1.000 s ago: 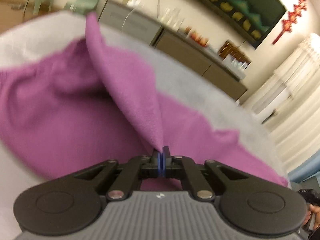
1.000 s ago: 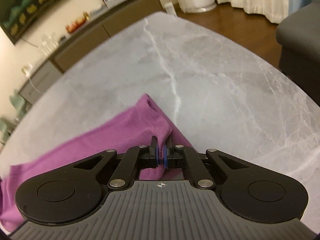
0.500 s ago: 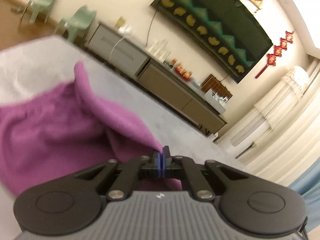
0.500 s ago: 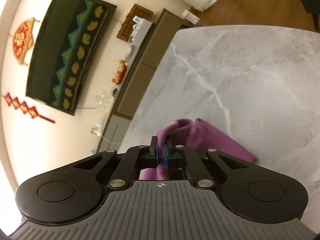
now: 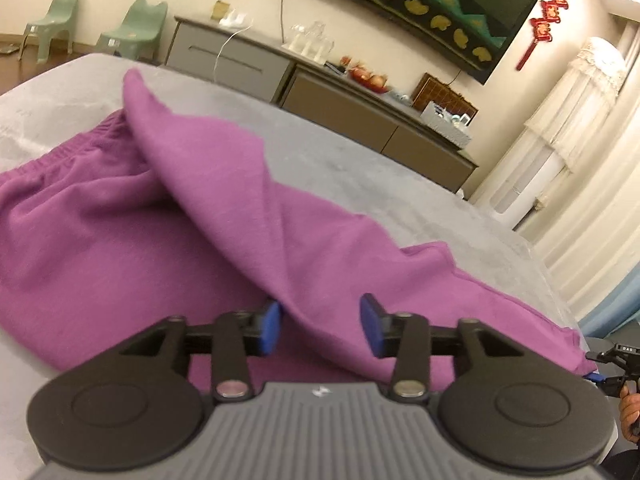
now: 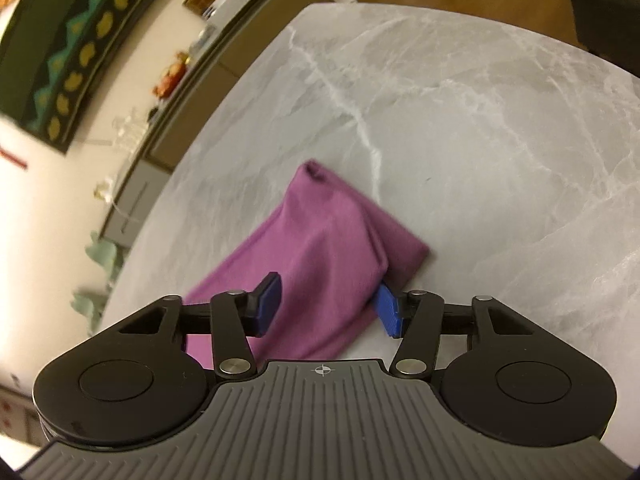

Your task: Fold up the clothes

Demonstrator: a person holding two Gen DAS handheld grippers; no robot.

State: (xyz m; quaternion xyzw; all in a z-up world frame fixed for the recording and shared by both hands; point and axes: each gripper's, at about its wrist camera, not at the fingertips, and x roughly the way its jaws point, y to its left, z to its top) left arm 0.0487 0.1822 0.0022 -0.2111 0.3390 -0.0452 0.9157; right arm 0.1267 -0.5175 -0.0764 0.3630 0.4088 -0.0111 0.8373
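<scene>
My left fingers (image 5: 320,322) are parting, their blue pads (image 5: 269,327) standing apart with a raised fold of the purple garment (image 5: 140,216) lying between them; the cloth brushes the inner edge of the left pad but neither pad presses on it. My right fingers (image 6: 328,306) are opening too, and the purple garment (image 6: 320,248) lies between and under them, its edge just beside the right blue pad (image 6: 389,312), loose rather than pinched. The garment lies spread on the grey marbled worktop (image 6: 480,140). In the left wrist view it fills the near half, with a gathered elastic waistband (image 5: 60,156) toward the left and one flap drawn over into a ridge that runs from a peaked tip at the far side down to my fingers. In the right wrist view a narrower part of it lies folded over itself, ending in a small puckered corner at the far end. At the lower right edge of the left view, part of my other hand (image 5: 630,408) grips its black tool. Beyond the worktop stand a long low cabinet (image 5: 360,108) against the wall and two pale green chairs (image 5: 136,28).
</scene>
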